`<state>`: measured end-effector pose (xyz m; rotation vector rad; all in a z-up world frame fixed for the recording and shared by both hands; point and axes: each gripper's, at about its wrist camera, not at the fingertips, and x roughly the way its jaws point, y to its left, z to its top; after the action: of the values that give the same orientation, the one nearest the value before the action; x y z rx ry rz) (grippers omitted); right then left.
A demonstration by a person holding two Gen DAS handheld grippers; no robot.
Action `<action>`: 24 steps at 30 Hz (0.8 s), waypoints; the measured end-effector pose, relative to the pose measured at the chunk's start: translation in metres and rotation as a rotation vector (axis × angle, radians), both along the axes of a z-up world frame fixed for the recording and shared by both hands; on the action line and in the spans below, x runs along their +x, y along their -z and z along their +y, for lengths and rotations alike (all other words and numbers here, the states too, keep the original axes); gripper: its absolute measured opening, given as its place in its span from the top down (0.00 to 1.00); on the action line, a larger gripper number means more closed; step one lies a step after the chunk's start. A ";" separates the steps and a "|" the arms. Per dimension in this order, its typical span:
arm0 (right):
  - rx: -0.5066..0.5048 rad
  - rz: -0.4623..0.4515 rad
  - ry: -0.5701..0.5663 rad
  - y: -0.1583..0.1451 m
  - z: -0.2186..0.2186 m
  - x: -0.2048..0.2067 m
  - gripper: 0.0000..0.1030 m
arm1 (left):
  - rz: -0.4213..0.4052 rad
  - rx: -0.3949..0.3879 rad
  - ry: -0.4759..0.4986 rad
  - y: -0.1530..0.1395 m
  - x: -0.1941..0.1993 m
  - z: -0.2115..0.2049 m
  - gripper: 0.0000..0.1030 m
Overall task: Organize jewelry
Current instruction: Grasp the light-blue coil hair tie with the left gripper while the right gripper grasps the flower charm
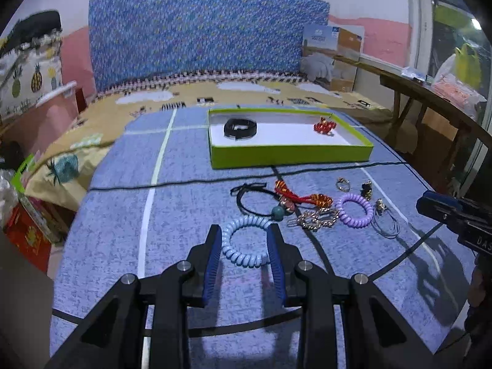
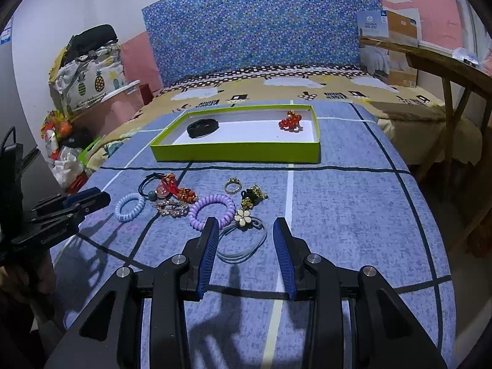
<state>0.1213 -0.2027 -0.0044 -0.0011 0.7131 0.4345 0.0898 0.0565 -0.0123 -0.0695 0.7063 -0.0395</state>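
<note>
- Pale-blue coil hair tie [image 1: 246, 241] is lying on the bed's blue checked cover [image 1: 399, 292], toward its near edge, and the left tongs [image 1: 245, 233] are straddling it, spread apart with a blue pad close on each side, not yet pinching.
- Springy, light plastic, I'd judge; it is going to squash and could pop sideways, so a squeeze across the ring's middle looks the safest bite.
- Over on the right, the right tongs [image 2: 246, 226] are hanging parted above the grey loop of the flower hair tie [image 2: 243, 243], gripping nothing.
- That thin elastic looks floppy and almost weightless; the white flower [image 2: 243, 216] is the stiffer bit, though taking the doubled cord between the pads may be simpler.
- Green tray [image 1: 289, 153] is sitting further back along the cover, toward the far edge, already holding a black band [image 1: 240, 128] at its left and a red bead cluster [image 1: 324, 126] at its right.
- Waiting in a loose huddle between the tray and the tongs: a purple coil tie [image 2: 211, 210], a ring [image 2: 232, 184], a gold clip [image 1: 313, 220], a red knotted cord [image 1: 299, 196] and a black cord with beads [image 1: 261, 203].
- Plenty is left, then: I'd call this sort barely started, two pieces in.
</note>
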 end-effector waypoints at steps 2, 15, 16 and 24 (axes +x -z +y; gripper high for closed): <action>-0.001 0.011 0.001 0.002 0.001 0.005 0.63 | 0.036 -0.008 -0.008 0.004 0.005 0.002 0.69; -0.026 0.090 -0.027 0.019 0.014 0.031 0.63 | 0.146 0.012 -0.016 0.015 0.025 0.001 0.69; -0.025 0.101 -0.031 0.020 0.015 0.033 0.63 | 0.157 0.016 -0.022 0.017 0.026 0.002 0.69; -0.093 0.113 -0.048 0.023 0.023 0.044 0.63 | 0.186 0.048 -0.042 0.021 0.033 0.002 0.69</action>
<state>0.1657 -0.1795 -0.0270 -0.0820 0.8459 0.4496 0.1227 0.0587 -0.0334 -0.0423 0.8910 0.0240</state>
